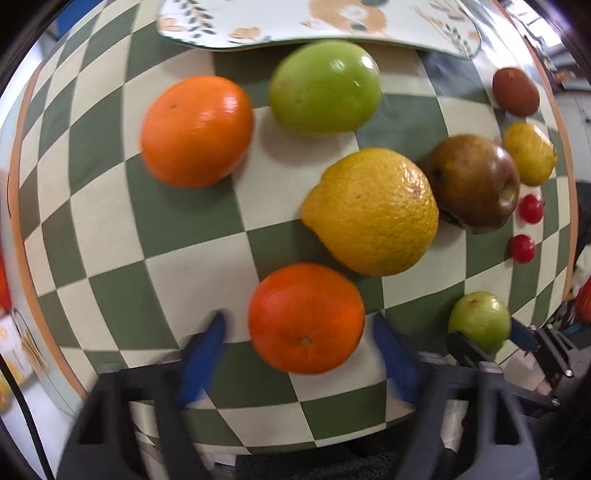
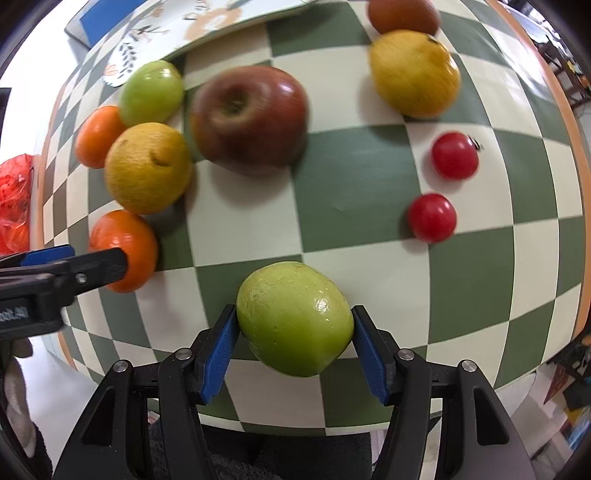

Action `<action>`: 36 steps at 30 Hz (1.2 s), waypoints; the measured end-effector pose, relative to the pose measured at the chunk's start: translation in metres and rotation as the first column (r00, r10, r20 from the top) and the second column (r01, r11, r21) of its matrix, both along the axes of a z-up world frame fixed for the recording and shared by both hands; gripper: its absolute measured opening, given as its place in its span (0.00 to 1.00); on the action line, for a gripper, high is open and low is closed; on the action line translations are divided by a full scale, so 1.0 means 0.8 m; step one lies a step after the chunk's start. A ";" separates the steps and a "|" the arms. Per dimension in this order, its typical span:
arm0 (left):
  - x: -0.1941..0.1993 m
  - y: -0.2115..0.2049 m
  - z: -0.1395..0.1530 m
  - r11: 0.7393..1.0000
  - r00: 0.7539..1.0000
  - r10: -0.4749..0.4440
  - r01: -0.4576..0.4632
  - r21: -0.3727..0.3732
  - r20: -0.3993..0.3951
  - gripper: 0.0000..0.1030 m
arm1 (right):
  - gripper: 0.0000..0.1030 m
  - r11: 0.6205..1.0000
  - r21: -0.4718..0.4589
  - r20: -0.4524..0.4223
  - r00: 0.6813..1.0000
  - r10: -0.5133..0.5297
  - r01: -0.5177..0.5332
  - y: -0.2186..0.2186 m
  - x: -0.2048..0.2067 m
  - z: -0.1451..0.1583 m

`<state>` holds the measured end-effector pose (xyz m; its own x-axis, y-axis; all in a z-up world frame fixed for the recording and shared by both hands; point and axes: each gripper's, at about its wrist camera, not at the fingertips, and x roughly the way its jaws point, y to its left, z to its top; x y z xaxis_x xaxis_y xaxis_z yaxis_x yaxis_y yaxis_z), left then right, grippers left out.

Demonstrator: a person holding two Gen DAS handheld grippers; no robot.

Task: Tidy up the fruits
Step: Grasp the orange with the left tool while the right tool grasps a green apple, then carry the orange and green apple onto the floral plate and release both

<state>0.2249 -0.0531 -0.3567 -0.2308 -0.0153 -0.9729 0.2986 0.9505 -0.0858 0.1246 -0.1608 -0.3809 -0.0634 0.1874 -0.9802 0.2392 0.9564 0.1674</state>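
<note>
An orange (image 1: 306, 317) lies on the green-and-cream checked tabletop (image 1: 192, 218) between the blue pads of my left gripper (image 1: 299, 325). That gripper points down, and a gap shows between its left pad and the peel, so it is open. In the right wrist view a small green apple (image 2: 293, 317) sits between the pads of my right gripper (image 2: 294, 321), and both pads touch its sides. The same apple (image 1: 480, 319) shows at the lower right of the left wrist view. The left gripper's fingers (image 2: 110, 262) reach the orange (image 2: 125, 240) from the left edge.
Loose on the table are another orange (image 1: 197, 131), a large green apple (image 1: 325, 86), a big yellow citrus (image 1: 373, 212), a red-brown apple (image 1: 472, 181), a small yellow fruit (image 1: 530, 153), a brown fruit (image 1: 515, 91) and two cherry tomatoes (image 1: 531, 208). A patterned tray (image 1: 258, 18) lies at the far edge.
</note>
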 end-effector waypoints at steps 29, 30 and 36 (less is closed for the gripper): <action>0.055 0.073 0.131 0.975 0.981 0.169 -0.152 -0.160 0.098 0.60 | 0.62 0.993 0.105 0.131 0.989 -0.066 0.052 -0.041 0.044 0.103; 0.072 0.072 0.142 0.972 0.977 0.184 -0.164 -0.169 0.110 0.60 | 0.62 0.992 0.118 0.156 0.986 -0.060 0.042 -0.044 0.058 0.117; 0.185 0.026 0.118 0.965 0.960 0.239 -0.220 -0.140 0.145 0.60 | 0.62 0.995 0.083 0.262 0.965 0.029 -0.053 -0.046 0.200 0.156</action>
